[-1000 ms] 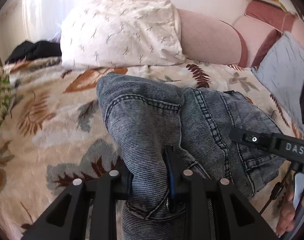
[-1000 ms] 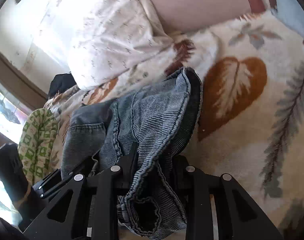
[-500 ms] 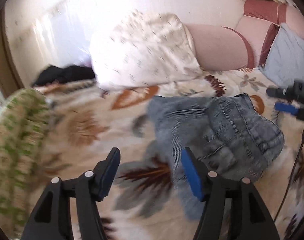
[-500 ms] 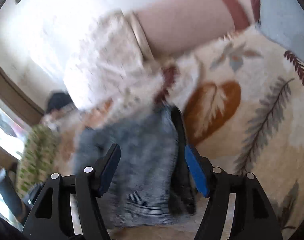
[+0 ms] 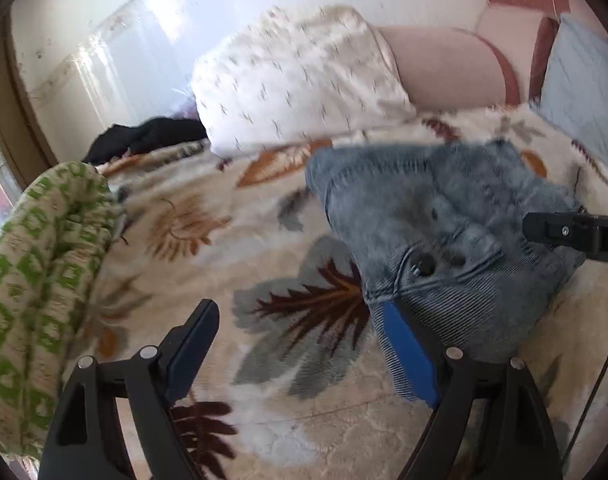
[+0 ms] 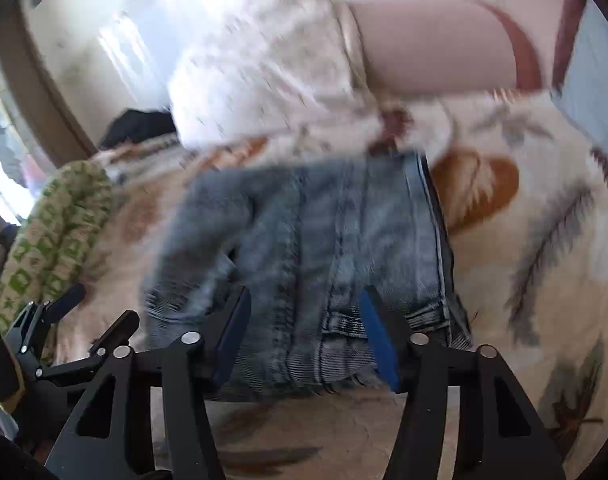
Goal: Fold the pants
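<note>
The grey-blue jeans [image 5: 444, 232] lie in a folded bundle on the leaf-patterned blanket [image 5: 208, 240]. My left gripper [image 5: 300, 324] hovers near their left edge with its jaws opening. Only blanket shows between them, and the right blue pad [image 5: 408, 356] sits beside the denim hem. In the right wrist view the jeans [image 6: 324, 232] spread out ahead of my right gripper [image 6: 304, 316]. Its jaws are closing, denim shows in the gap, and the pads press on nothing. The right gripper's black body [image 5: 572, 232] juts in over the jeans from the right.
A white patterned pillow [image 5: 296, 84] and a pink bolster [image 5: 444, 68] lie behind the jeans. A green-patterned cloth [image 5: 36, 280] is heaped at the left, with a black garment [image 5: 144, 136] beyond it. A light blue pillow [image 5: 580, 92] lies at the right.
Both grippers were shut on the jeans. They have let go and drawn back, so the jeans now lie loose on the blanket. The left jaws stand wider and the right jaws narrower than half a second ago.
</note>
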Action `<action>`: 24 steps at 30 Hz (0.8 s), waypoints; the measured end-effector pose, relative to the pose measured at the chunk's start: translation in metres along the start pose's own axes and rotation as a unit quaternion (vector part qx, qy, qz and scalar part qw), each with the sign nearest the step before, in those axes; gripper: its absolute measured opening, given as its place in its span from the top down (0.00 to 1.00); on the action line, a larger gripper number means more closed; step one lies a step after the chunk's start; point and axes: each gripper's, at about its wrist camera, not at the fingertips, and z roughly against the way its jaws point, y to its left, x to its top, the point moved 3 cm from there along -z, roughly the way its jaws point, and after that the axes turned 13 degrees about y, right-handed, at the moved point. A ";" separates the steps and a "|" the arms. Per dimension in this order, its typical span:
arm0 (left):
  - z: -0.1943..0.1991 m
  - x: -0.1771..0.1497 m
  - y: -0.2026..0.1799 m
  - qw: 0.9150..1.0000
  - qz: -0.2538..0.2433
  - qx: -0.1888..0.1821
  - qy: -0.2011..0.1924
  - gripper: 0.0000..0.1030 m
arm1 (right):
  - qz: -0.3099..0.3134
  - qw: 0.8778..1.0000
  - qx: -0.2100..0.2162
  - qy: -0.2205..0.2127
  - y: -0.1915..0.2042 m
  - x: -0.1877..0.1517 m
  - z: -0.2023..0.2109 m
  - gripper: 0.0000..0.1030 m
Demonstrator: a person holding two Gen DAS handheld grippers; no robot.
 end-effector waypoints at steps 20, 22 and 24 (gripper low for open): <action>0.040 -0.025 0.026 0.999 0.039 -0.016 -0.015 0.09 | 0.047 0.997 -0.043 -0.053 0.012 -0.015 0.020 0.42; 0.069 -0.035 0.036 0.997 0.057 -0.006 -0.048 0.02 | 0.050 0.993 -0.034 -0.101 0.017 -0.022 0.051 0.36; 0.093 -0.044 0.042 0.995 0.071 0.002 -0.075 0.00 | 0.048 0.987 -0.031 -0.150 0.019 -0.037 0.081 0.26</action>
